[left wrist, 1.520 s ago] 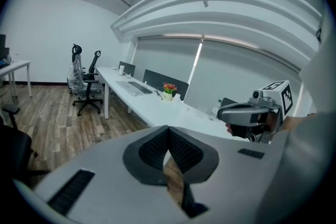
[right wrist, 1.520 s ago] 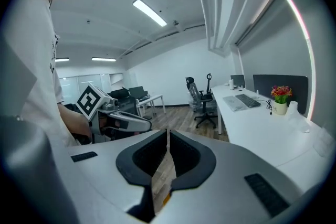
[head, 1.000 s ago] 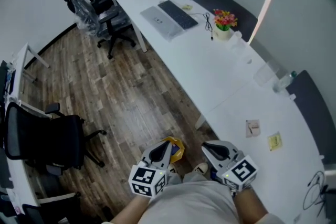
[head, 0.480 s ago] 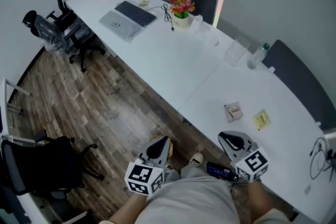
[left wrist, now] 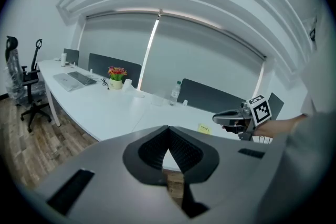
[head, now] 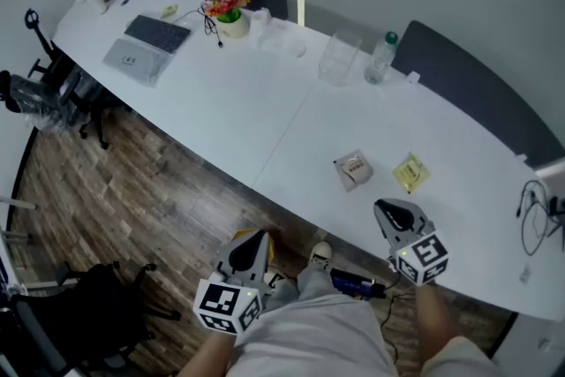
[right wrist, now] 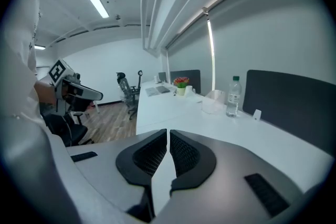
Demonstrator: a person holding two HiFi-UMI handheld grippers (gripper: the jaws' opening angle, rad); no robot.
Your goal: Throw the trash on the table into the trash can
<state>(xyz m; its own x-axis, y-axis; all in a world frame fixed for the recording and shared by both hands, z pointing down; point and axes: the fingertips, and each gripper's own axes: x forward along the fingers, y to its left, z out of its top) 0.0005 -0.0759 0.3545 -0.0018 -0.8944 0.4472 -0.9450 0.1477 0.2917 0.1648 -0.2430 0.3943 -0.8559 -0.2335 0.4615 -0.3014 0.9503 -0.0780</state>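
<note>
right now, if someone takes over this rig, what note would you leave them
Grippers: left claw shut and empty, over the floor by the table edge; right claw shut and empty, over the white table.
Trash: a pale wrapper and a yellow wrapper lie side by side on the table, just beyond the right claw.
Done: nothing picked up.
Left: grab both and bin them; no trash can is clearly in view.
</note>
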